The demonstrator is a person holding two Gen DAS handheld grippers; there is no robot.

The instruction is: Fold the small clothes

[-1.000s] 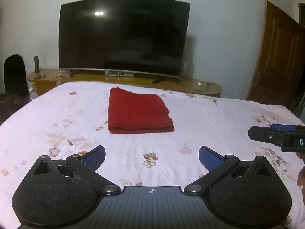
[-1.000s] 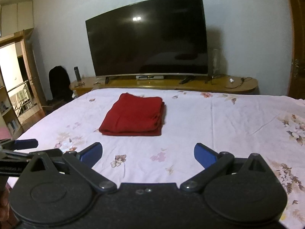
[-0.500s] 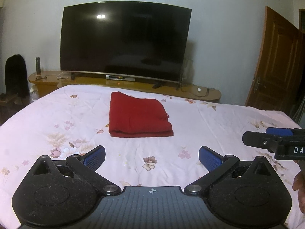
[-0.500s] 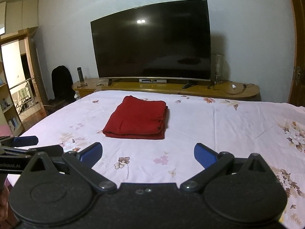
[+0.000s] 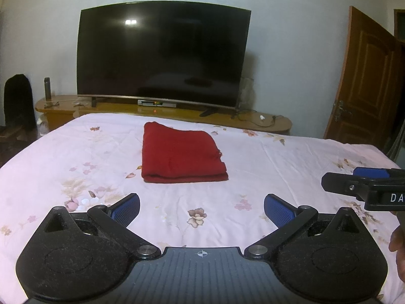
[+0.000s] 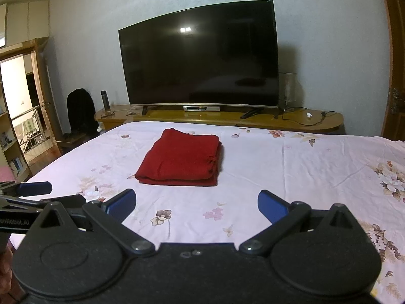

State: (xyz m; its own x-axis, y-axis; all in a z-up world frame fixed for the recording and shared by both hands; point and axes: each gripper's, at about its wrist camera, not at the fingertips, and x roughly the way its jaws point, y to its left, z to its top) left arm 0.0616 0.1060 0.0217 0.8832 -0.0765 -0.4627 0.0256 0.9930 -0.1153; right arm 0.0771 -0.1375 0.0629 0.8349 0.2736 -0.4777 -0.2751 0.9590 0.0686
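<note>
Both tools have drawn back and lifted a little over the last second, so the folded red knit garment (image 5: pixel 182 156) sits slightly farther up my views than before. Taking it left to right: my left tool (image 5: pixel 201 207) hangs above the pink floral bedsheet (image 5: pixel 76 167), jaws spread wide and holding nothing, with the garment straight ahead and a touch left of its centre line. My right tool (image 6: pixel 197 204) is likewise spread and holding nothing; from it the garment lies ahead and left. Its long axis runs away from me toward the curved black television (image 6: pixel 200 58). I judge the left tool nearer.
</note>
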